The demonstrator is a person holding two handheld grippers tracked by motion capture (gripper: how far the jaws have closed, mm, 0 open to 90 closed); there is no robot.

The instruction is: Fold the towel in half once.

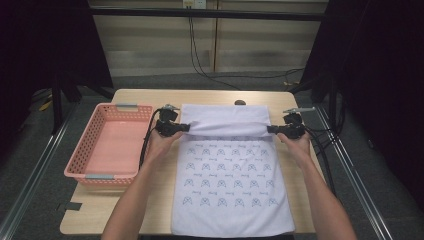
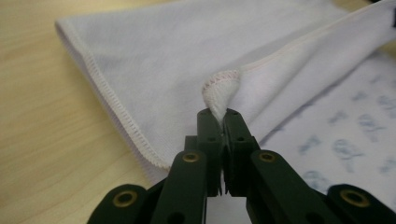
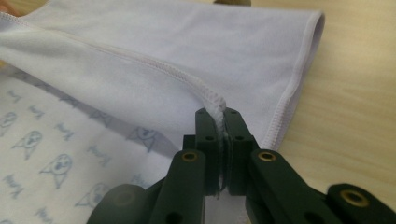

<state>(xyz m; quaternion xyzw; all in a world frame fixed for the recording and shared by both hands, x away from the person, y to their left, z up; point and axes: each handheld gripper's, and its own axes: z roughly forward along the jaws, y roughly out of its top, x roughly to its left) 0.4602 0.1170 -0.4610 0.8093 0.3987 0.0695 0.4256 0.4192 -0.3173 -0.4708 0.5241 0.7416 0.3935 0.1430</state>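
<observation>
A white towel [image 1: 230, 185] printed with small blue figures lies lengthways on the wooden table [image 1: 145, 97]. Its far end is folded back toward me, plain white underside up. My left gripper [image 1: 185, 127] is shut on the folded edge's left corner, and my right gripper [image 1: 272, 129] is shut on its right corner, so the edge hangs taut between them just above the printed side. In the left gripper view, the hemmed corner [image 2: 219, 91] is bunched between the black jaws of my left gripper [image 2: 222, 112]. In the right gripper view, the stitched hem [image 3: 215, 105] runs into the closed jaws of my right gripper [image 3: 218, 112].
A pink plastic basket [image 1: 92, 137] with grey handles stands on the table's left side, close to my left hand. A small dark object [image 1: 240, 102] lies at the table's far edge behind the towel. Cables trail off both grippers. Metal rails flank the table.
</observation>
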